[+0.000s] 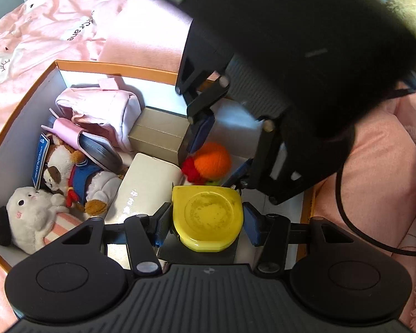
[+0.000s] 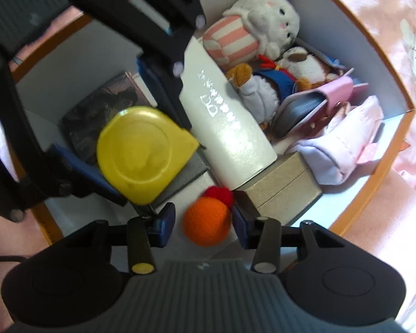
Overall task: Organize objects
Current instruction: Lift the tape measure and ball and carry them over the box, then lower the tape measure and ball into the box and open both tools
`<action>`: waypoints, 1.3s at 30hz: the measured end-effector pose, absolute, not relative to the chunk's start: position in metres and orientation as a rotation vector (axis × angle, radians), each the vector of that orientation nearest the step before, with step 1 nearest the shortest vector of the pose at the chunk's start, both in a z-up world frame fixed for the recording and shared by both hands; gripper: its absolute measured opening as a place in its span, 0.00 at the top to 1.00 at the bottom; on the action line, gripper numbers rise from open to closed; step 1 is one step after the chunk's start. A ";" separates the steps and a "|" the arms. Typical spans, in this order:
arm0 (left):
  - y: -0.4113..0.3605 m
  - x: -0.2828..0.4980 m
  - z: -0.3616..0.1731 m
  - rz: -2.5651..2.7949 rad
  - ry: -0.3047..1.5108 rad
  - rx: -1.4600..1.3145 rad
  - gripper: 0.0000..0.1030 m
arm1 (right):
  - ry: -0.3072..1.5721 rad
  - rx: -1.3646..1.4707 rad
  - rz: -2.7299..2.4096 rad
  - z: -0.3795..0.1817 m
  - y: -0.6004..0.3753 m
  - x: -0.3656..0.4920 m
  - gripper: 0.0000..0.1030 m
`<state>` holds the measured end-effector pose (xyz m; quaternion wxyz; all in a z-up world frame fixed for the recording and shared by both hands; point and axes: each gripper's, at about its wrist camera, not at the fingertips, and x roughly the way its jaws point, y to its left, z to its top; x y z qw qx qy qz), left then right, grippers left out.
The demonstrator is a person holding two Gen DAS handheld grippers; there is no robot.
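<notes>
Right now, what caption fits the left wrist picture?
Hand-held gripper lowers yellow tape measure into the toy-filled box.

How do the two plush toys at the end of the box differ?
The white plush has a plain white face, a black ear and a pink-and-white striped body; the brown-and-white plush has brown patches, tan paws and a blue outfit with a red bow. The brown-and-white plush has a blue paper tag beside its head; I see none on the white one. Both lie on their sides, touching, against the wall of the orange-rimmed box.
</notes>
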<state>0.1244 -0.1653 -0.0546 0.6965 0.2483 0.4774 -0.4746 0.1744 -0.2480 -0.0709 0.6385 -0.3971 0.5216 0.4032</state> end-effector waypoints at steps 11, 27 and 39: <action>-0.171 0.126 -0.056 -0.924 1.177 0.328 0.40 | 0.905 -0.758 0.698 -0.007 -0.281 0.151 0.55; -0.185 0.136 -0.094 -0.557 1.389 -0.213 0.40 | 0.836 -0.328 0.407 -0.011 -0.312 0.153 0.57; -0.193 0.134 -0.111 -0.483 1.430 -0.338 0.40 | 0.858 -0.156 0.327 -0.025 -0.323 0.153 0.56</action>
